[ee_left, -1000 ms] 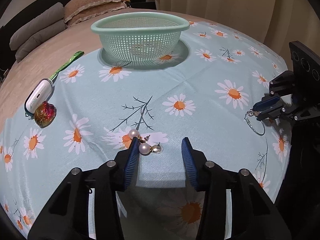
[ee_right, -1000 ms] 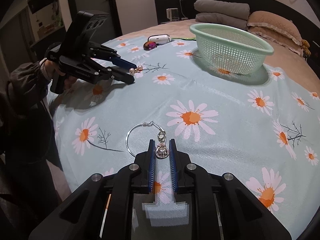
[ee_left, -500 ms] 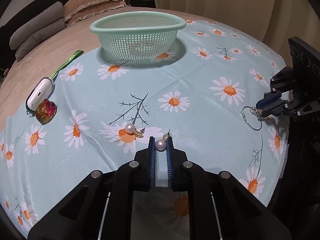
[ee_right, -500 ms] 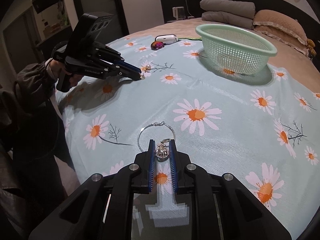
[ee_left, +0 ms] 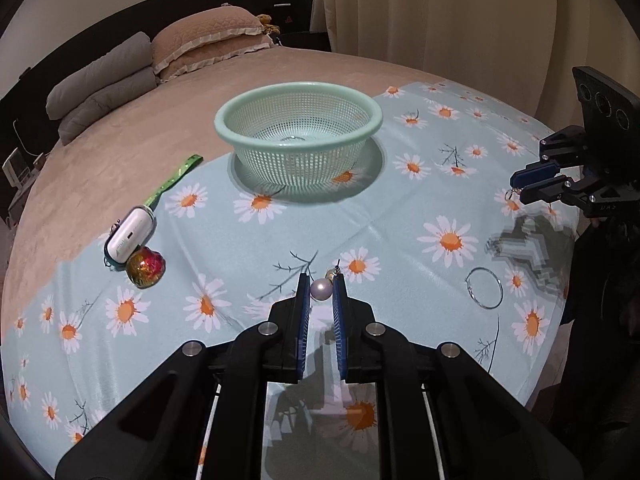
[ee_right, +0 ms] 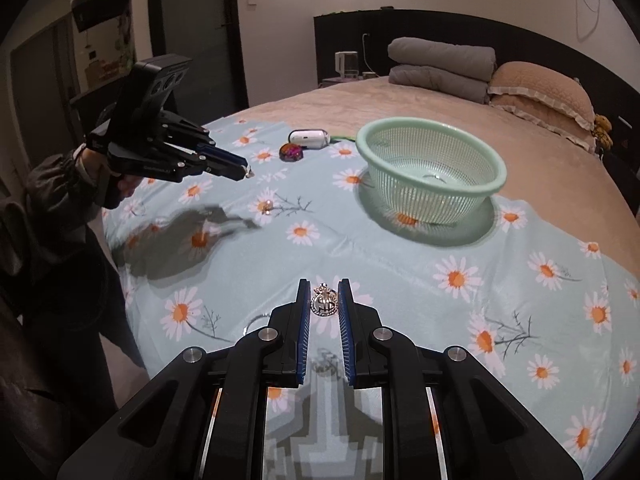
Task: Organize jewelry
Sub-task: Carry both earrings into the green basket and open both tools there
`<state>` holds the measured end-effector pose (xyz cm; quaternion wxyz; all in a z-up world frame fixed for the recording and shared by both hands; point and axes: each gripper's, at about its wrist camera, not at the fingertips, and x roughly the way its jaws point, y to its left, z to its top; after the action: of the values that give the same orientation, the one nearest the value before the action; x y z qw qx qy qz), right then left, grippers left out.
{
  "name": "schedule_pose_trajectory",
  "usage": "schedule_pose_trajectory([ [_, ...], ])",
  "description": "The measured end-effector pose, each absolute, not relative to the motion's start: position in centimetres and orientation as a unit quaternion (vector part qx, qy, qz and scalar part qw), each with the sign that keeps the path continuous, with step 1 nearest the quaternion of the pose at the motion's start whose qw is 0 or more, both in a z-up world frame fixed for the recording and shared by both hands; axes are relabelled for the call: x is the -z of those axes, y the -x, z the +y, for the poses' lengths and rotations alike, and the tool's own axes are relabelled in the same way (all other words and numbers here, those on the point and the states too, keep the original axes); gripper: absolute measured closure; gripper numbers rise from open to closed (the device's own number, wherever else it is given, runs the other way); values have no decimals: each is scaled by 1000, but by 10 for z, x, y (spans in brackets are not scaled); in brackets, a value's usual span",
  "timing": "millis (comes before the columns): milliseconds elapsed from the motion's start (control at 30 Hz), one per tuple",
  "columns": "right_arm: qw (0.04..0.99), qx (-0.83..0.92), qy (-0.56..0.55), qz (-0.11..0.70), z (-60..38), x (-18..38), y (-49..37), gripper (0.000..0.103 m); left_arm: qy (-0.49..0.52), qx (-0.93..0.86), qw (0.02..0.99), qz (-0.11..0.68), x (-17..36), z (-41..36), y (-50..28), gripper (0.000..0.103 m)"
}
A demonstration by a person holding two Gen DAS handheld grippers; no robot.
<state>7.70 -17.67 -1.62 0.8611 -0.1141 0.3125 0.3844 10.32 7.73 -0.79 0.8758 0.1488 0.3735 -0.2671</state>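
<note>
My left gripper [ee_left: 321, 289] is shut on a pearl earring [ee_left: 321, 290] and holds it above the daisy cloth [ee_left: 400, 216]. My right gripper [ee_right: 324, 300] is shut on a silver charm pendant [ee_right: 324, 305], also lifted. A silver hoop [ee_left: 484, 288] lies on the cloth at the right in the left wrist view. A second pearl earring [ee_right: 267, 206] lies on the cloth under the left gripper [ee_right: 246, 173] in the right wrist view. The green mesh basket [ee_left: 298, 118] stands at the far middle; it also shows in the right wrist view [ee_right: 430, 152].
A white earbud case [ee_left: 130, 234] and a shiny red-gold ball [ee_left: 145, 267] lie at the cloth's left edge, with a green strap [ee_left: 174, 180] behind. Pillows [ee_left: 208, 40] are at the head of the bed. The cloth's near edge drops off the bed.
Both grippers have risen from the cloth with their pieces. The left shut on one pearl earring and left the other behind. The hoop has come away from the right gripper and lies flat.
</note>
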Motion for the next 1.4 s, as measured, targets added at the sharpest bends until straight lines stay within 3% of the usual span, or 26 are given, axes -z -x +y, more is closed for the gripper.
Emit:
schedule_pose_trajectory([
  [300,859,-400,139,288,-164,-38,-128,90,-122,270,881,370,-29,58,-149,91],
  [600,855,-402,155,288,-158,-57,-200,90,-136,301,870,367,-43,26,-217,91],
  [1000,811,-417,212,352,-121,4,-303,90,-202,322,830,408,7,-20,-312,91],
  [1300,786,-412,251,388,-102,36,-322,89,-236,317,809,435,30,-27,-325,91],
  [1367,784,-410,247,394,-103,37,-324,88,-237,314,809,436,29,-26,-324,82],
  [1400,790,-402,255,386,-104,36,-323,87,-239,307,813,432,28,-24,-323,65],
])
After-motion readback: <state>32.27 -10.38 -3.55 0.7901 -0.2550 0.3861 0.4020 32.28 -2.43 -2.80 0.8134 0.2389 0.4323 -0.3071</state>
